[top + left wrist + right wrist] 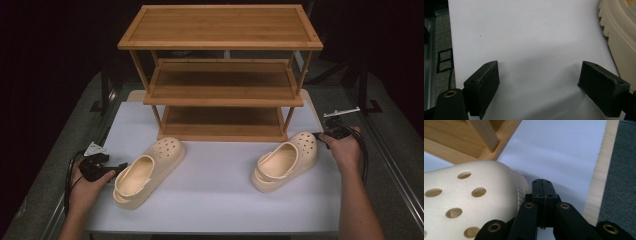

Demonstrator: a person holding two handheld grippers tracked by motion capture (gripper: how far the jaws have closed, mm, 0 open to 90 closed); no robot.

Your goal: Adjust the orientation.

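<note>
From above, we saw a big wooden shoe rack (220, 75) with three shelves standing at the back edge of the white desk (215, 195). In front of it lay two cream clogs. The left clog (148, 170) lay near the desk's left edge, and the right clog (285, 160) lay near its right edge, with its toe close to the rack's right leg.

We held the left gripper (114, 169) just beside the left clog's heel. Its own view showed what the high view could not: its jaws stood wide apart with only bare desk between them, and the clog's ridged sole (617, 37) was off to one side.

We held the right gripper (543, 188) clenched, pads together with nothing between them. Its view showed it right beside the right clog's holey toe (471, 205).
</note>
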